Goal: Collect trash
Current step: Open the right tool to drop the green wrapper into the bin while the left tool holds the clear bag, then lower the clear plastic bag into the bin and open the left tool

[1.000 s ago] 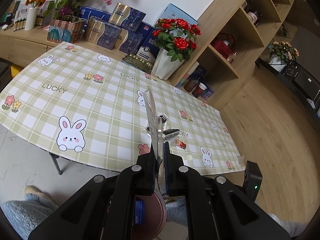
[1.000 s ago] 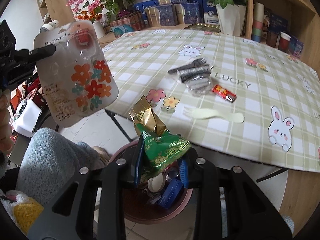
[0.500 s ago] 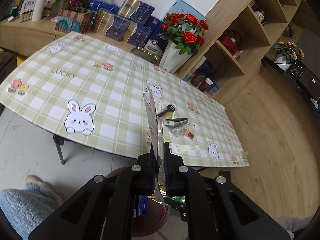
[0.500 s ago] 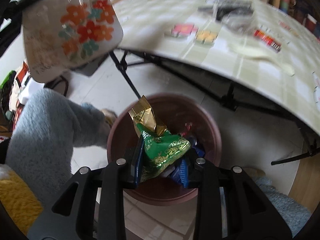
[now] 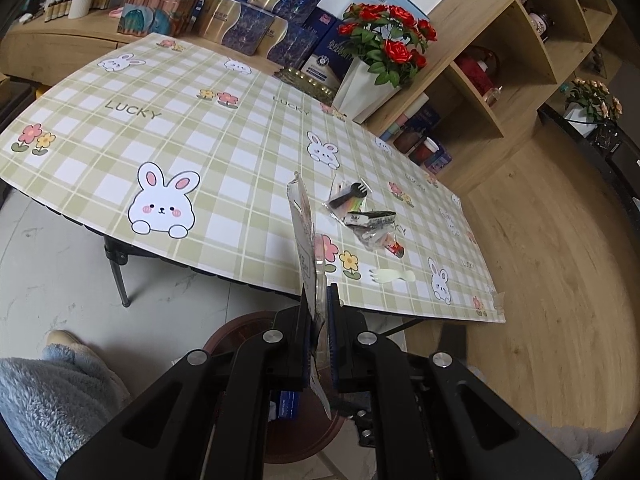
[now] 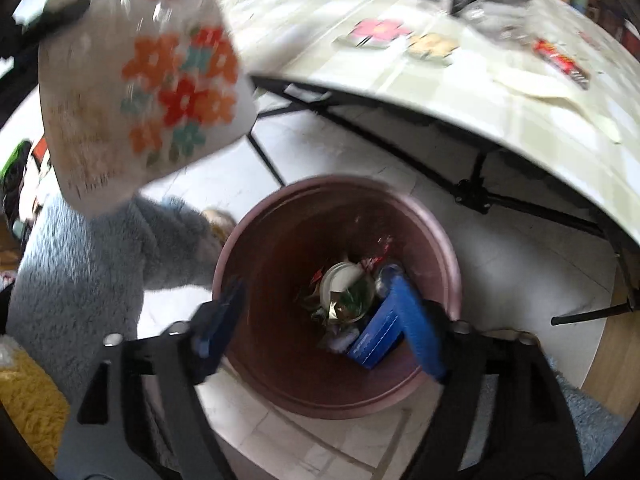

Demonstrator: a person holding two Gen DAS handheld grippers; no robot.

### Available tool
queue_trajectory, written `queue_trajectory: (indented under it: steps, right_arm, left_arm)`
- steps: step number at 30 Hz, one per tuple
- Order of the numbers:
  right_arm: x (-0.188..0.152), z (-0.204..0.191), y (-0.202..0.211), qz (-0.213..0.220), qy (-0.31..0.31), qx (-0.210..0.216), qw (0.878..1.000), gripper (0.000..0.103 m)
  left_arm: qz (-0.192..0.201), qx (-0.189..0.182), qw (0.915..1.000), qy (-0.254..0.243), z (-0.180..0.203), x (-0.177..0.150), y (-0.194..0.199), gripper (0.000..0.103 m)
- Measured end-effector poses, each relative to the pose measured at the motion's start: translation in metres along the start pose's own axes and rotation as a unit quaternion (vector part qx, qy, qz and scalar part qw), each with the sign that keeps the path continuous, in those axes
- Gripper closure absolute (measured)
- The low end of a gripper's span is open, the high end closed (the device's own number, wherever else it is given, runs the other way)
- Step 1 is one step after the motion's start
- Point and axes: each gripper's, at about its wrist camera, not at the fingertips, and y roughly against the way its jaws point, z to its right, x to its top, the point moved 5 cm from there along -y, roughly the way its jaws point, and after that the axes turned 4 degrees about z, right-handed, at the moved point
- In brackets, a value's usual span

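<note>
Right view blurred by motion. Right gripper (image 6: 320, 320) seen spread wide over maroon bin (image 6: 440, 240), jaws just opened, nothing between them; green wrapper (image 6: 352, 296) lying among bin trash. Left gripper (image 5: 319, 304) clenched on floral pouch (image 5: 306, 248), shown edge-on there, flat face (image 6: 140, 92) seen only in right view. Bin rim (image 5: 240, 324) largely hidden behind left gripper. Fork packet (image 5: 348, 196) and pale spoon (image 5: 390, 276) left near table (image 5: 240, 152) edge.

The right claw (image 6: 320, 320) now hangs lower, over the maroon bin (image 6: 436, 240); its jaws have just been opening and stand empty. The green-and-gold wrapper (image 6: 348, 300) it held a second ago lies inside the bin.
</note>
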Motion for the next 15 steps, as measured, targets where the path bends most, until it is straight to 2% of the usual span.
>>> queue_trajectory:
  steps: [6, 11, 15]
  right_arm:
    - [0.015, 0.016, 0.032, 0.062, -0.022, -0.038, 0.997, 0.005]
    - [0.027, 0.022, 0.061, 0.118, -0.023, -0.074, 0.990, 0.006]
    - [0.030, 0.032, 0.079, 0.145, -0.042, -0.081, 0.985, 0.006]
  left_arm:
    - [-0.014, 0.000, 0.9999, -0.002, 0.003, -0.009, -0.005, 0.096]
    - [-0.029, 0.005, 0.9995, -0.012, 0.008, -0.019, -0.009, 0.096]
    - [-0.054, 0.008, 0.9985, -0.010, 0.008, -0.036, -0.017, 0.096]
